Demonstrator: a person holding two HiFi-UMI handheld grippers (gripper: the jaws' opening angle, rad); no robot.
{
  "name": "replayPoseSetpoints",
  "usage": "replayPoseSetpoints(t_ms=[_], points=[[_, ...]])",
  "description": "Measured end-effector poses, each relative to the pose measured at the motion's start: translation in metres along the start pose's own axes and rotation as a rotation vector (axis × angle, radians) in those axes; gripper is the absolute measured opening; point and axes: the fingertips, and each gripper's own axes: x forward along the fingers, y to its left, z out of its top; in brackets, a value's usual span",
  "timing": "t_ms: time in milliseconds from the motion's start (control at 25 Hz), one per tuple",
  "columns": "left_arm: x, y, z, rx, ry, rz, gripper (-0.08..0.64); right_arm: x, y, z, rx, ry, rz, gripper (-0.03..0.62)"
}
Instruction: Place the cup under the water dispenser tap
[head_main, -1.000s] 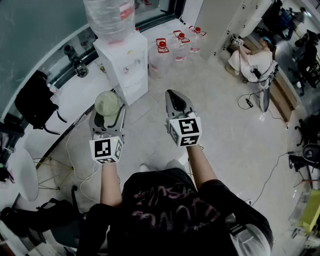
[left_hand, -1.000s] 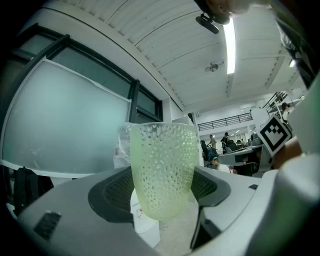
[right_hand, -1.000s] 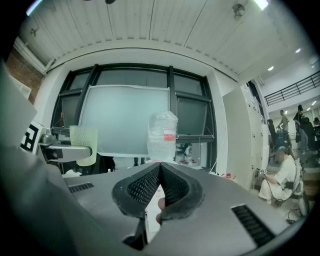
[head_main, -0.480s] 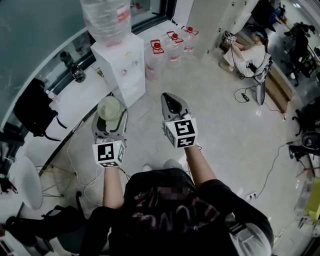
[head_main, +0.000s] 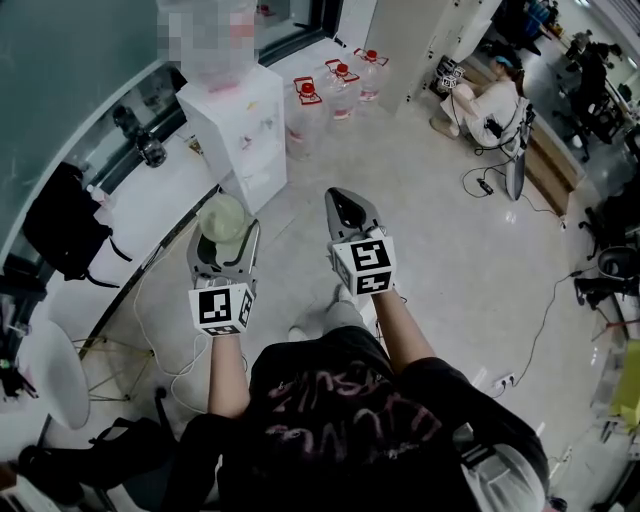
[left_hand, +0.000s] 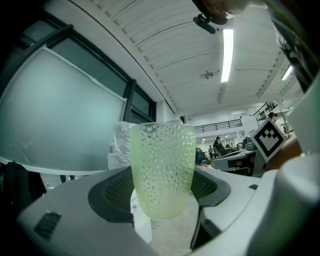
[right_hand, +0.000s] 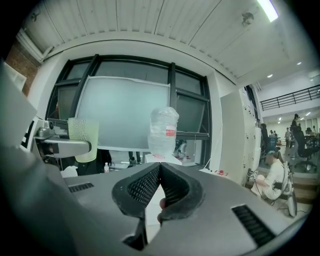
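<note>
In the left tongs (head_main: 226, 232): the pale green cup (left_hand: 162, 170), upright, clamped across its lower half.
Cup handling: probably light and rigid. The dimpled wall should resist slipping, so hold it low and keep the rim free.
Right tongs (right_hand: 160, 172): clenched, empty.
Ahead: the water dispenser (head_main: 245, 125) on the floor, well apart from the cup; its tap is not discernible.

One cup (head_main: 222, 217), one dispenser (head_main: 240, 130), three floor bottles (head_main: 340, 88)
</note>
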Motion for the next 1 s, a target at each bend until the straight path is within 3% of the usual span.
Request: replayPoseSetpoints(t_ms=[560, 1000], points=[[0.061, 0.002, -0.018, 0.012, 0.007, -0.009, 0.353, 0.056, -0.042, -0.014, -0.002, 0.010, -0.002, 0.014], [0.195, -0.007, -0.038, -0.003, 0.046, 0.041, 0.353, 0.160, -0.157, -0.034, 0.008, 0.062, 0.047, 0.014]])
